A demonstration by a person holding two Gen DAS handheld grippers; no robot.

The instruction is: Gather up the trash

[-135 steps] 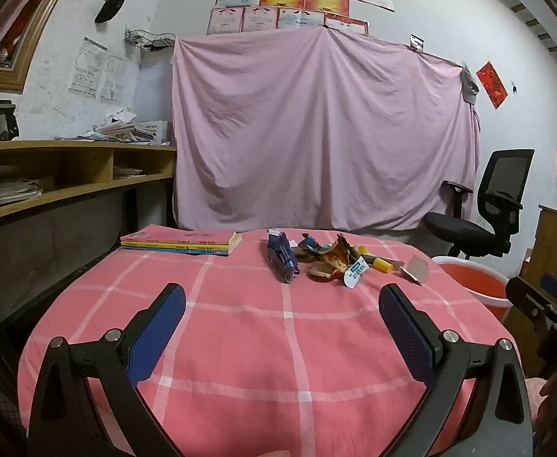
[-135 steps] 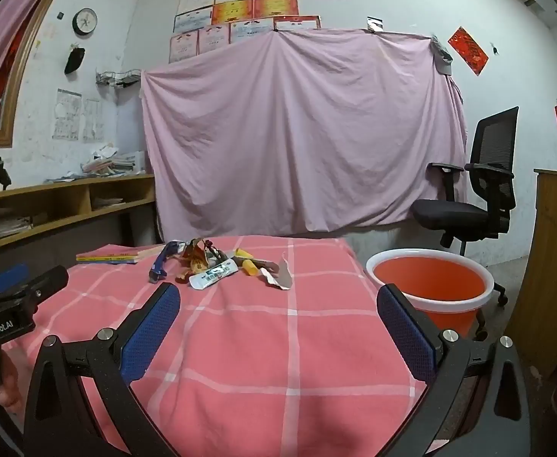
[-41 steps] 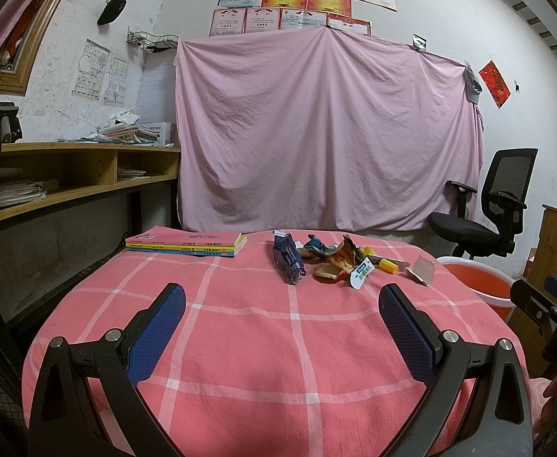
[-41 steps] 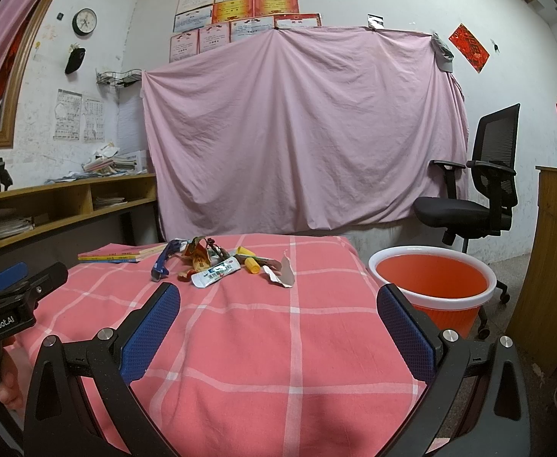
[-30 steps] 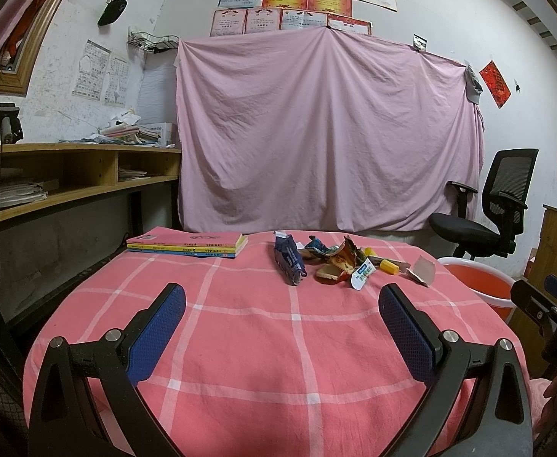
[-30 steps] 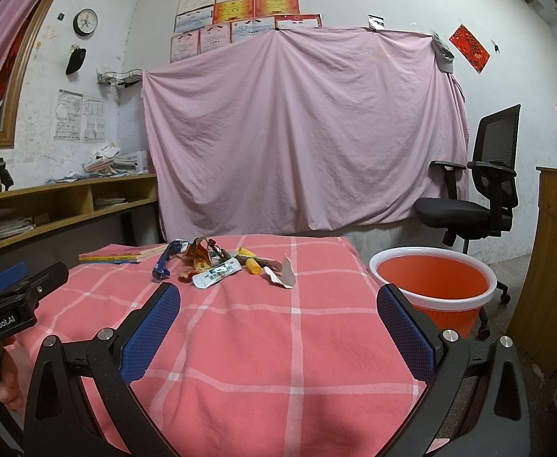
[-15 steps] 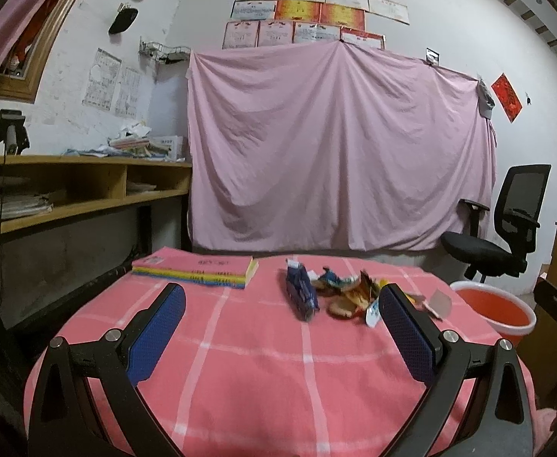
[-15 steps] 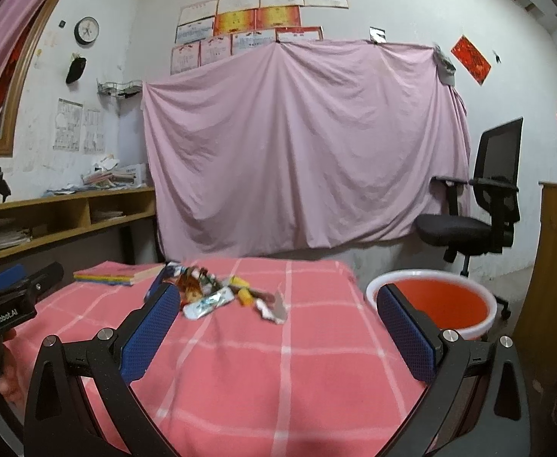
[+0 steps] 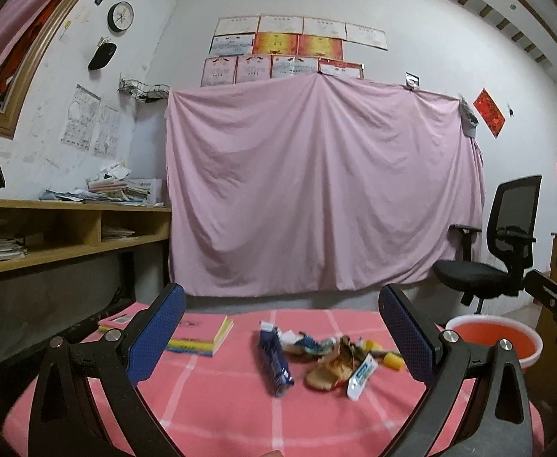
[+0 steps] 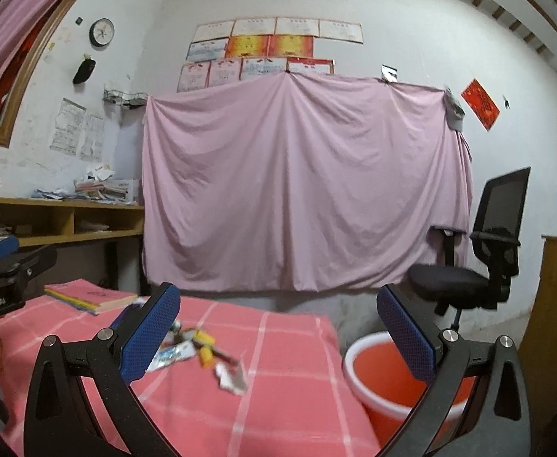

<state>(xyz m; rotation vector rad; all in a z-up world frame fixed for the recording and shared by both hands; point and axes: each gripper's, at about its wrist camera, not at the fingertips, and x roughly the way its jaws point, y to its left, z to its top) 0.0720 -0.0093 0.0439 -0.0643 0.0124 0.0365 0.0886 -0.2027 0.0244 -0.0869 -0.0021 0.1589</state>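
A large pink cloth sheet (image 9: 316,190) hangs across the far wall at twelve o'clock in both wrist views, with a row of framed certificates (image 9: 290,51) above it and a round wall clock (image 9: 120,16) at about ten o'clock. Below it spreads a table covered in a pink cloth with a white grid pattern (image 9: 221,392). A black mesh-backed office chair (image 9: 503,243) stands on the floor at three o'clock, and wooden shelves stacked with papers (image 9: 69,224) run along the wall at nine o'clock. An orange plastic bucket with a white rim (image 10: 385,373) sits on the floor just beside the table's right edge, at about four o'clock in the right wrist view. A stack of pink-covered books (image 9: 198,333) lies on the table toward eleven o'clock. The left gripper (image 9: 282,339) has its blue-padded fingers spread wide with nothing between them, and the right gripper (image 10: 278,335) is likewise spread wide and empty. The scattered trash pile (image 9: 328,354) lies on the cloth just right of centre in the left wrist view and toward seven o'clock in the right wrist view, partly behind the left finger there. In it are a dark blue crumpled wrapper (image 9: 274,358), a white tube-like packet (image 9: 360,375), a small yellow piece (image 9: 392,361) and a white torn scrap (image 10: 231,379); the rest is too blurred to tell.
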